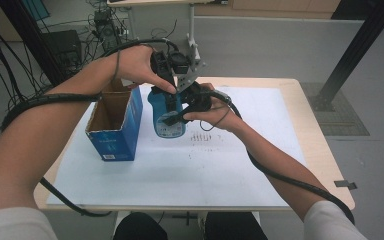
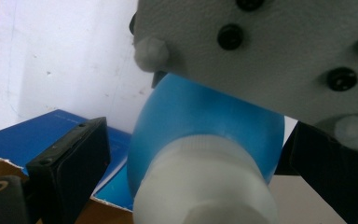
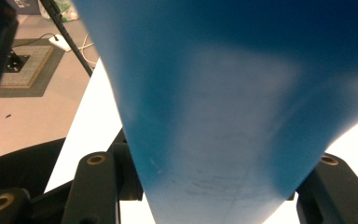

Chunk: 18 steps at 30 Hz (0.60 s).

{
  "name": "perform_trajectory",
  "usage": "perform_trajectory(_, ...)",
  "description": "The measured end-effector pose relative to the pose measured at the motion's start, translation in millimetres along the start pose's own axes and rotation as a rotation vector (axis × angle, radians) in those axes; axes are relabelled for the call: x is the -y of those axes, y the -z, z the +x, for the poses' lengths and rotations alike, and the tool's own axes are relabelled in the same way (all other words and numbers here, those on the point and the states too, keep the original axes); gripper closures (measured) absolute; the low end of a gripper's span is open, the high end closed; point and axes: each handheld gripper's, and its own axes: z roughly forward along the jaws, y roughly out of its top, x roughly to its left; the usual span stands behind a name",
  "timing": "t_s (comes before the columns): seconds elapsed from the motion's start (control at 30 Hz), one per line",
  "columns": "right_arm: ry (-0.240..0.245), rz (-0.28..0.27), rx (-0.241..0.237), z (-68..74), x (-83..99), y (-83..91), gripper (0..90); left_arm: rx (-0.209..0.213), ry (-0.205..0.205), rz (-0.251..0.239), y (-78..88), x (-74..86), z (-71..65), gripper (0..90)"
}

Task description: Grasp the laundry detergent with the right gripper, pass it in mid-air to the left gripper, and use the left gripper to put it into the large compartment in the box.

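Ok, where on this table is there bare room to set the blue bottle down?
The white sheet lies bare along its near edge and on its right half, out to the table's wooden rim. It is crowded at the far left: the open blue box stands there, with the blue bottle and both grippers, left and right, bunched beside it.

Your high view looks forward and down from above your side of the surface (image 1: pixel 240 175), taking in all its edges. Your left gripper view sits very close above the blue bottle (image 2: pixel 205 121), facing the surface. Your right gripper view presses close against that same bottle (image 3: pixel 223 116), which all three views share.
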Motion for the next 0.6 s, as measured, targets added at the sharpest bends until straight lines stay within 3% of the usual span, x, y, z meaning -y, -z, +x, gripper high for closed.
perform_trajectory(0.6,-0.007,-0.005,-0.003,0.0,1.3,-0.2,44.2,0.006,-0.003,0.004,-3.5,-0.4,-0.1,5.6)
